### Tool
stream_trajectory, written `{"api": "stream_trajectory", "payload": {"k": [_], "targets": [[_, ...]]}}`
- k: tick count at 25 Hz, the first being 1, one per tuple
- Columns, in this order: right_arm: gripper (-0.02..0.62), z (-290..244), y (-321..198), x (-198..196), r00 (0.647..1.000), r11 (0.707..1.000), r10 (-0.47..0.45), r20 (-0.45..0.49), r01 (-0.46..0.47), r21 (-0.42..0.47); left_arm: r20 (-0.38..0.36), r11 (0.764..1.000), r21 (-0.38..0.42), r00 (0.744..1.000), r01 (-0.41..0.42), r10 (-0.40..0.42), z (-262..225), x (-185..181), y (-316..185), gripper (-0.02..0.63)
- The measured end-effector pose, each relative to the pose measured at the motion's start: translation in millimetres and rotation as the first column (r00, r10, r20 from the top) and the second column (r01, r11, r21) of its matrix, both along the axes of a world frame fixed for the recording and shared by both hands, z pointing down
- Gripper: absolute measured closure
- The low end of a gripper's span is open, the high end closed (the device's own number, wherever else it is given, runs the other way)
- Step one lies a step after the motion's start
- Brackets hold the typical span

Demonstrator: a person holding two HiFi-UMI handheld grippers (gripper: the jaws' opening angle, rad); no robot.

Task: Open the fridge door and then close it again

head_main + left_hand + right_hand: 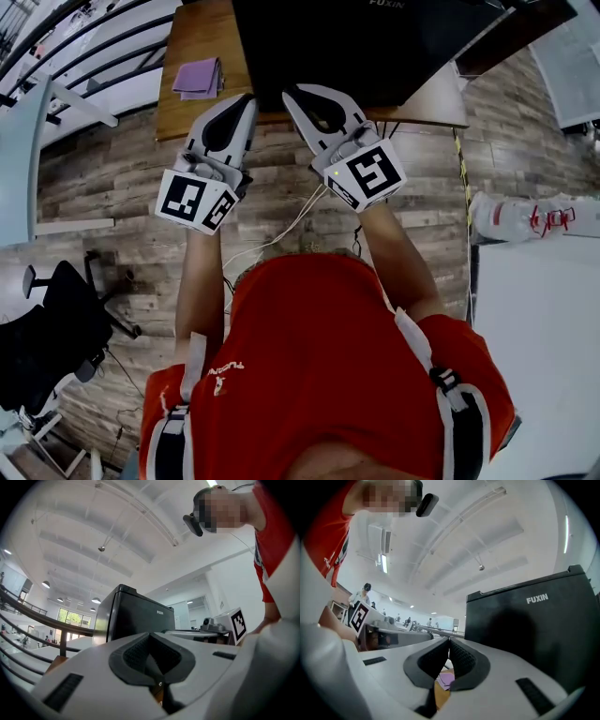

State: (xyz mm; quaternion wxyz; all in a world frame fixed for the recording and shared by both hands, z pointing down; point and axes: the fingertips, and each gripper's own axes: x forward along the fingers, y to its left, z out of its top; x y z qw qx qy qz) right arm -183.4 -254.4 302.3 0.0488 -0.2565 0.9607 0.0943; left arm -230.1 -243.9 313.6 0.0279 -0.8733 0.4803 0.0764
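Overhead, one fridge (375, 47), one purple cloth (197, 77), left claw (250, 97), right claw (287, 94), both closed empty

A purple cloth (198, 77) lies flat on the wooden table (195, 118).

Black box-shaped fridge (361, 47) stands on the brown wooden table (202, 120), far centre. Purple folded cloth (197, 77) lies on the table, left of the fridge. Left gripper (247, 99) and right gripper (289, 94) sit side by side at the table's near edge.
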Motion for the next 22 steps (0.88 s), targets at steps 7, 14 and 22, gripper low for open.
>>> {"api": "stream_trajectory", "payload": {"k": [7,14,22], "targets": [[0.569,3,34,10,0.999,0.999,-0.041,0.023,0.041,-0.021,-0.012,1.0,-0.005,1.0,-0.002,0.001,4,9,27,0.597],[0.571,11,49,7,0.998,0.997,-0.065,0.017,0.065,-0.033,-0.011,1.0,-0.005,1.0,0.003,-0.003,6,10,40,0.597],[0.571,8,54,5,0.997,0.997,-0.073,0.019,0.073,-0.016,-0.013,1.0,0.01,1.0,0.012,-0.012,0,6,42,0.597]]}}
